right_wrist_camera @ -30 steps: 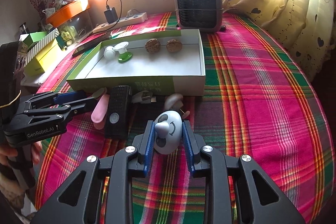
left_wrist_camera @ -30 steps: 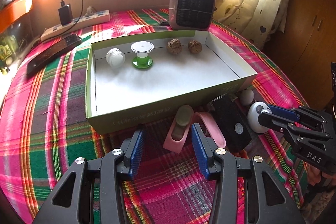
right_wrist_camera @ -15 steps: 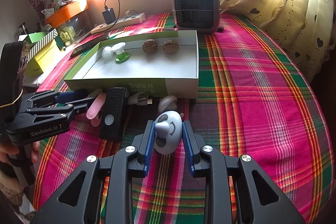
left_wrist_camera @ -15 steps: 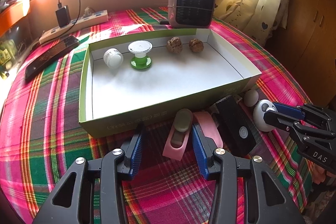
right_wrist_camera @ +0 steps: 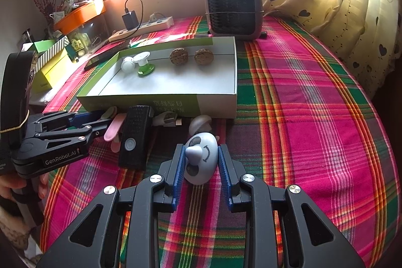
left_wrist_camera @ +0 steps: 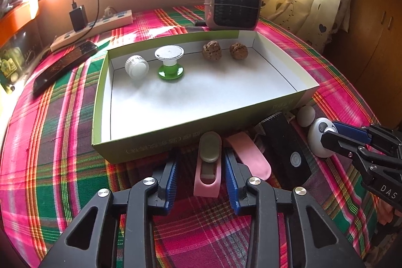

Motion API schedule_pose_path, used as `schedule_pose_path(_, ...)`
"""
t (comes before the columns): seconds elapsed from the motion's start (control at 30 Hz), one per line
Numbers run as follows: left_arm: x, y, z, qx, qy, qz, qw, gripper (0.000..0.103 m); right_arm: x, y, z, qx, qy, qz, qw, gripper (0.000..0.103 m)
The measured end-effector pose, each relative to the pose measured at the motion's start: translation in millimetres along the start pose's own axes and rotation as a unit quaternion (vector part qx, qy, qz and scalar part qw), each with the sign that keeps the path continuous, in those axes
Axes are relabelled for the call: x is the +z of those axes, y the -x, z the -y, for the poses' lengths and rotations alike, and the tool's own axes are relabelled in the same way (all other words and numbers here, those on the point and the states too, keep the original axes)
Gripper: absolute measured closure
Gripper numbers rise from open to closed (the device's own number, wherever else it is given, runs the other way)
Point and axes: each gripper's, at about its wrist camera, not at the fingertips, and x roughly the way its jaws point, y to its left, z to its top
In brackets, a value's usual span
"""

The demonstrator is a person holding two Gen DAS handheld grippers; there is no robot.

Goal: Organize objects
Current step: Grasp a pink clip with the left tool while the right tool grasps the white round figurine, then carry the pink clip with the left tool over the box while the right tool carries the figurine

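Poised over a plaid-covered table: left gripper (left_wrist_camera: pixel 200 176) spread wide around the pink holder (left_wrist_camera: pixel 208 167), pads clear of both its sides; right gripper (right_wrist_camera: pixel 201 168) clamped on the panda-faced toy (right_wrist_camera: pixel 201 160), which rests low over the cloth just in front of the green box (right_wrist_camera: pixel 216 102). Best done by centring on the holder and closing squarely across its narrow sides. Worth lifting the toy clear of the near wall before setting it inside beside the walnuts (right_wrist_camera: pixel 191 56).
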Motion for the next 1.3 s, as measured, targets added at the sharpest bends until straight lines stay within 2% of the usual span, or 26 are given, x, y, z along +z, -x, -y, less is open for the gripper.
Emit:
schedule_pose_path(0.27, -0.8, 0.6, -5.0, 0.008, 0.009, 0.002, 0.9999, 0.087, 0.0, -0.1, 0.0, 0.001, -0.001, 0.0, 1.0, 0.076)
schedule_pose_path(1.3, -3.2, 5.9, -4.6, 0.003, 0.008, 0.004, 1.0, 0.087, 1.3, 4.1, -0.6, 0.0, 0.0, 0.004, 1.0, 0.076)
